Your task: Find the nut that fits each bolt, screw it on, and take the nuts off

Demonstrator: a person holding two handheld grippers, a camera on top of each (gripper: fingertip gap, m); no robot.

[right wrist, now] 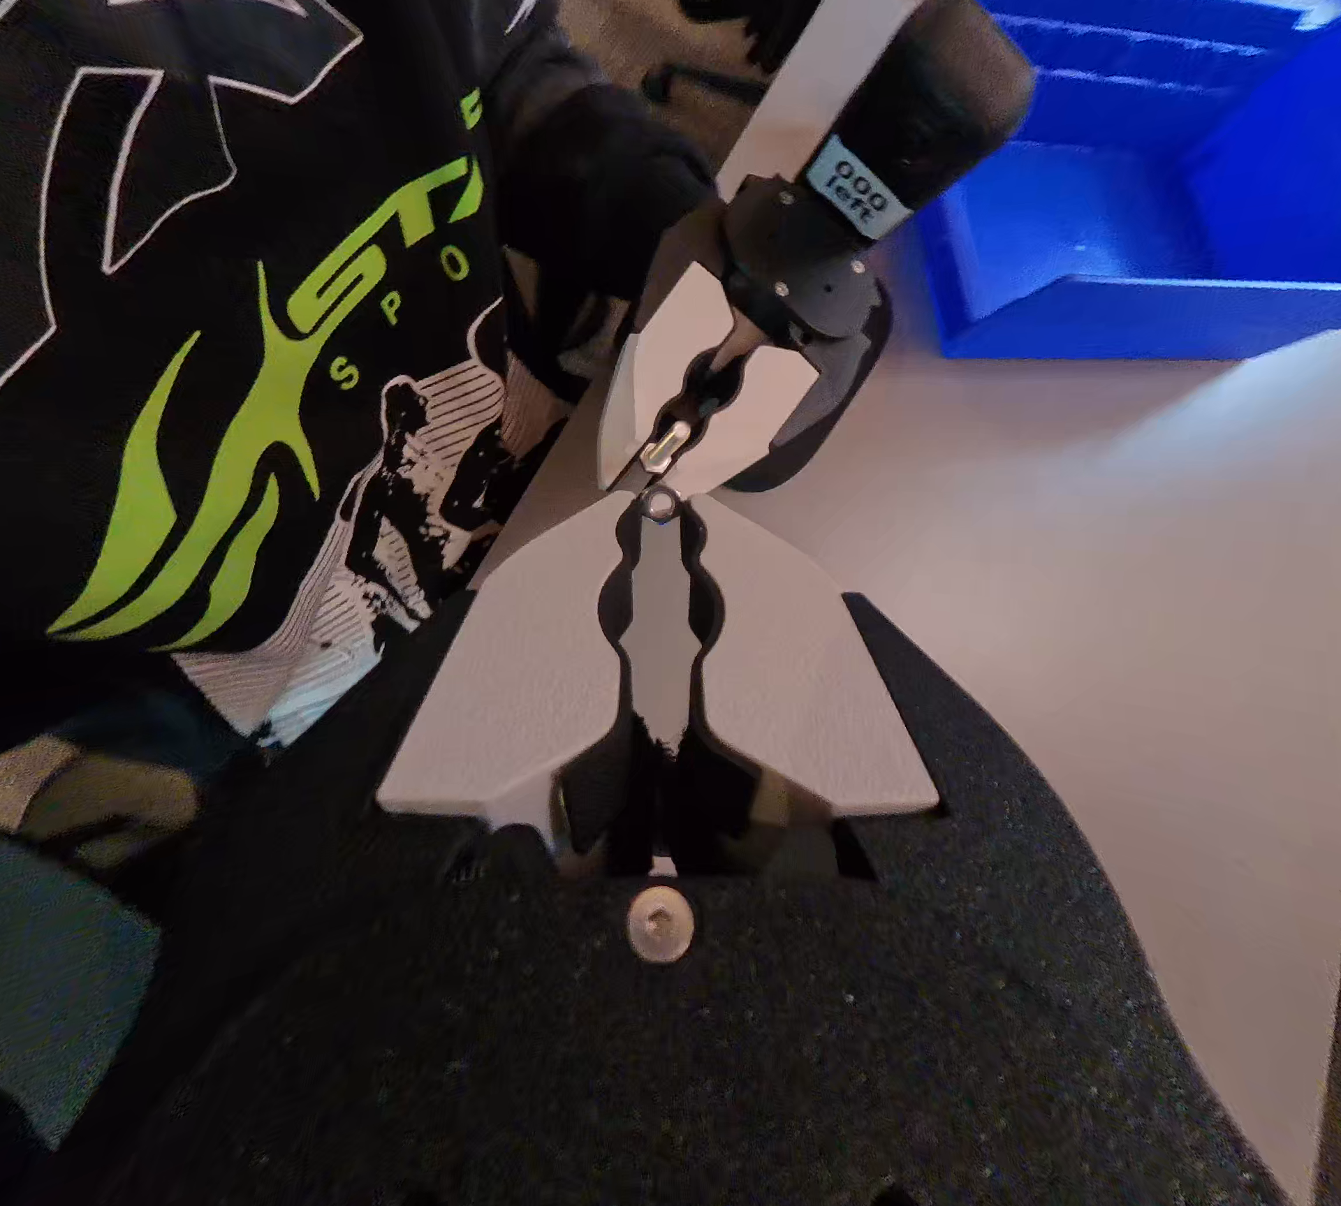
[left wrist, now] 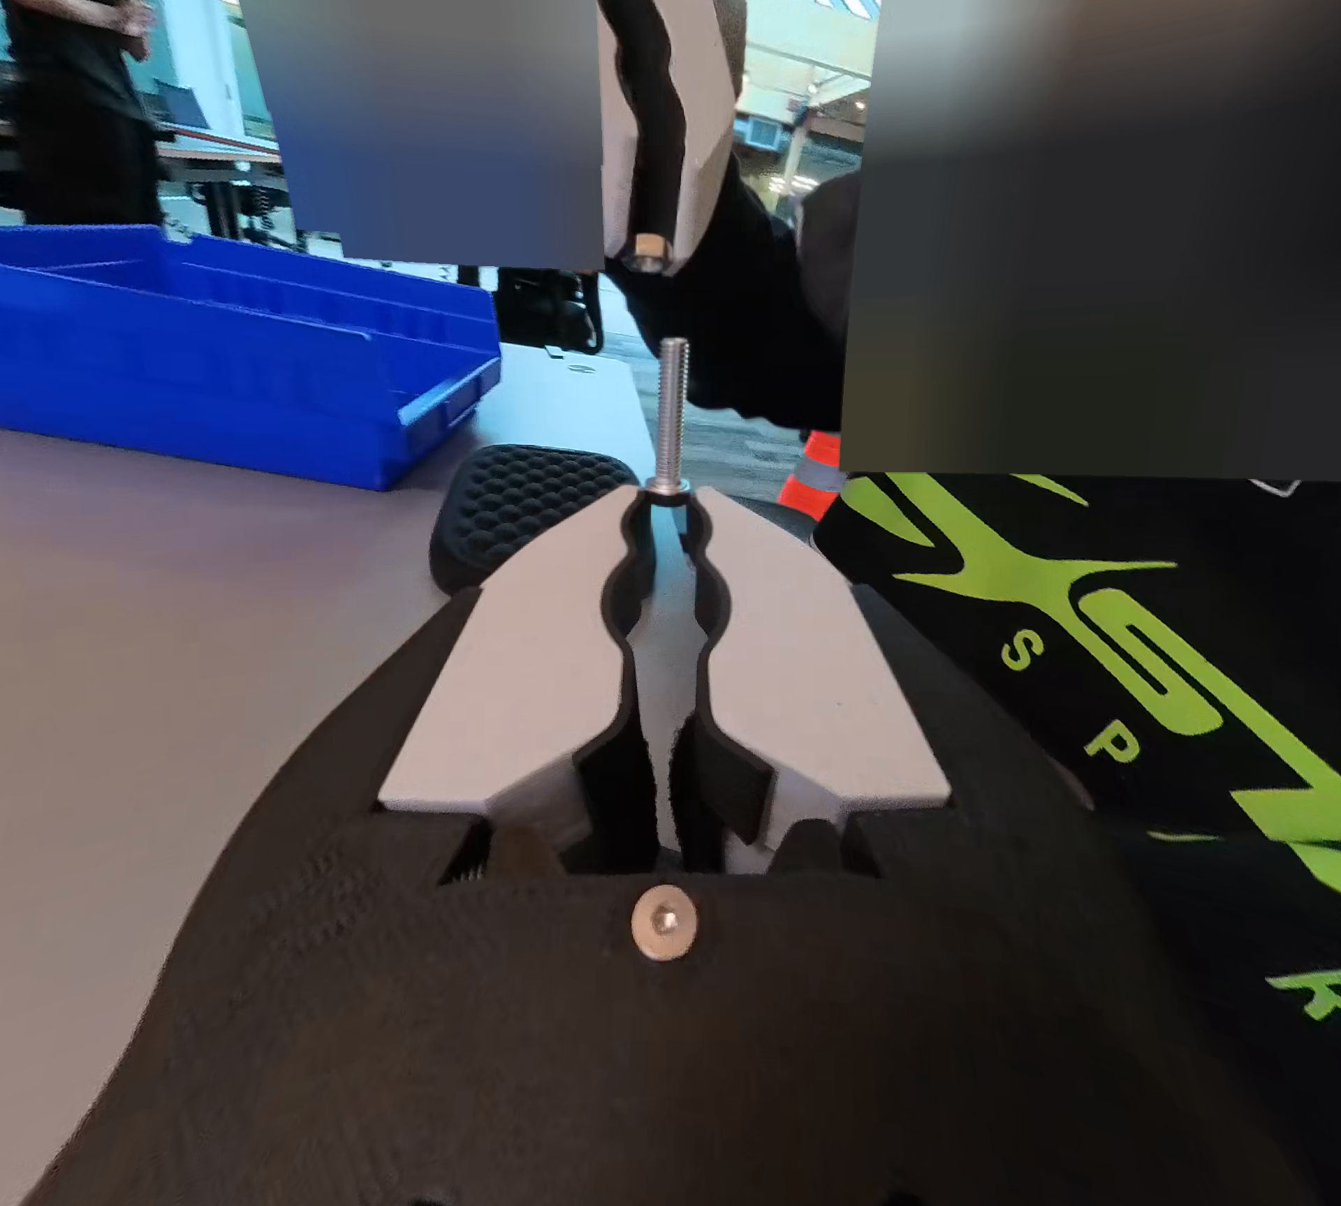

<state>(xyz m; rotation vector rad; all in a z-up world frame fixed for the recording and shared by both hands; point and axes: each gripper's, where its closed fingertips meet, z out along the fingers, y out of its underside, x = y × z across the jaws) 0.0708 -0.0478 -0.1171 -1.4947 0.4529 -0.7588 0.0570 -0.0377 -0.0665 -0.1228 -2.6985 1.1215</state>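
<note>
My left gripper (left wrist: pixel 669 502) is shut on the head of a silver bolt (left wrist: pixel 673 413), which stands upright with its threaded shaft pointing up. The same bolt (right wrist: pixel 666 444) shows in the right wrist view, held by the left gripper (right wrist: pixel 657 464) above the table. My right gripper (right wrist: pixel 659 507) is shut on a small silver hex nut (right wrist: pixel 659 505) at its fingertips. In the left wrist view the right gripper (left wrist: pixel 648 260) hangs straight above the bolt tip with the nut (left wrist: pixel 648 253) in it, a short gap apart from the thread.
A blue plastic bin (left wrist: pixel 218 344) stands on the grey table (left wrist: pixel 145 591) at the left; it shows at the upper right in the right wrist view (right wrist: pixel 1132 170). A black textured pad (left wrist: pixel 522 511) lies beyond the left fingers. A person in a black and green shirt (left wrist: pixel 1088 663) stands close at the right. Left tips to right tips: about 6 centimetres.
</note>
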